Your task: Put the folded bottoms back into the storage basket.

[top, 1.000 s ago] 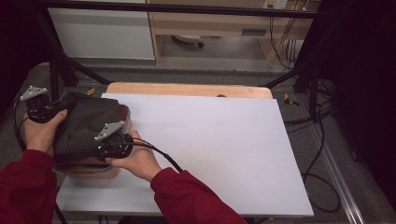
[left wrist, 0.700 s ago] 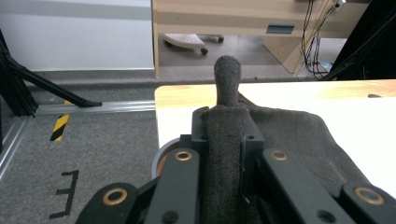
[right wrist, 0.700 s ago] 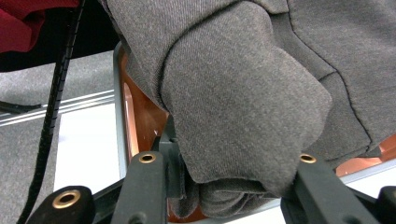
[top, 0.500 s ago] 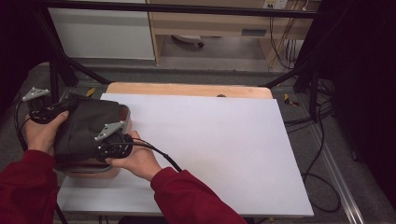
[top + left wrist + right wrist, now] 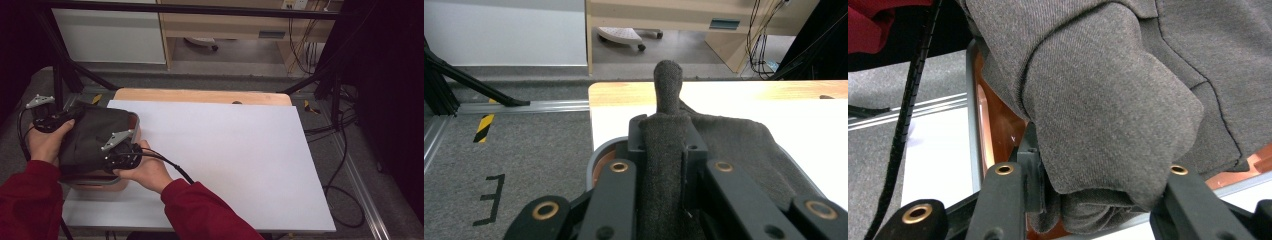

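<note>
1. Two claws clamped on one dark grey garment (image 5: 92, 137): left claw (image 5: 663, 150) pinching a fold, right claw (image 5: 1093, 192) gripping a thick bundle.
2. Draped over orange bin (image 5: 122, 182), counter (image 5: 225, 150) at 9 o'clock; long axis from 10 to 4.

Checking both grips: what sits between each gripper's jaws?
Folds of the dark grey garment: a thin fold in the left gripper, a thick bunch in the right gripper, over the basket.
</note>
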`<action>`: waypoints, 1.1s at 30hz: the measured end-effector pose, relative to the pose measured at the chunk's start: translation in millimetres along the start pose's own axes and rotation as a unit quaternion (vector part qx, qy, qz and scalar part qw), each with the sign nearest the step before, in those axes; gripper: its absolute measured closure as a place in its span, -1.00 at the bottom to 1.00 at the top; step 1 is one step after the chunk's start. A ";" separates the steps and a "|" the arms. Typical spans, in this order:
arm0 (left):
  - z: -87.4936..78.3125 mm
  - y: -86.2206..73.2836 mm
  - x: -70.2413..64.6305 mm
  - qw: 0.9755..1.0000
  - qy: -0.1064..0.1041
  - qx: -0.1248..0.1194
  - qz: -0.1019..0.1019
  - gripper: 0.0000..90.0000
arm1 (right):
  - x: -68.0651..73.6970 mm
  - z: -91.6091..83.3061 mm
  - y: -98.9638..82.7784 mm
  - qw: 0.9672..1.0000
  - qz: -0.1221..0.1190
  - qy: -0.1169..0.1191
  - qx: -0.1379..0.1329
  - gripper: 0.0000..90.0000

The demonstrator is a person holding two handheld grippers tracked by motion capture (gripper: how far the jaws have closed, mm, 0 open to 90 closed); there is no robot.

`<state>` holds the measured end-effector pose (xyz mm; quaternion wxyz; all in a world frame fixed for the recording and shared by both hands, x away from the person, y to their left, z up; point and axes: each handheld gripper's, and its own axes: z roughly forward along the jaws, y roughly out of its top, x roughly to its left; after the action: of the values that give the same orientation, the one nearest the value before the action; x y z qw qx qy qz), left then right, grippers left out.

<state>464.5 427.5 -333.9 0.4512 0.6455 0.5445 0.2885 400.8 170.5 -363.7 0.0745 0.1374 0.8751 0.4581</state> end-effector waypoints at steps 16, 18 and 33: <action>4.4 -5.1 1.9 1.000 0.002 0.003 0.001 0.79 | 0.7 3.1 0.2 1.000 0.001 -0.004 0.009 0.36; 5.0 -5.5 2.4 1.000 0.002 0.005 0.001 0.79 | 0.8 3.7 0.2 1.000 0.002 -0.004 0.009 0.36; 10.4 -14.6 5.9 1.000 0.005 0.016 -0.001 0.79 | 0.7 7.8 0.7 1.000 0.006 -0.007 0.022 0.34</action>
<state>468.4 430.4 -352.2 0.4385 0.6506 0.5521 0.2823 402.2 177.2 -367.6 0.0748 0.1472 0.8837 0.4379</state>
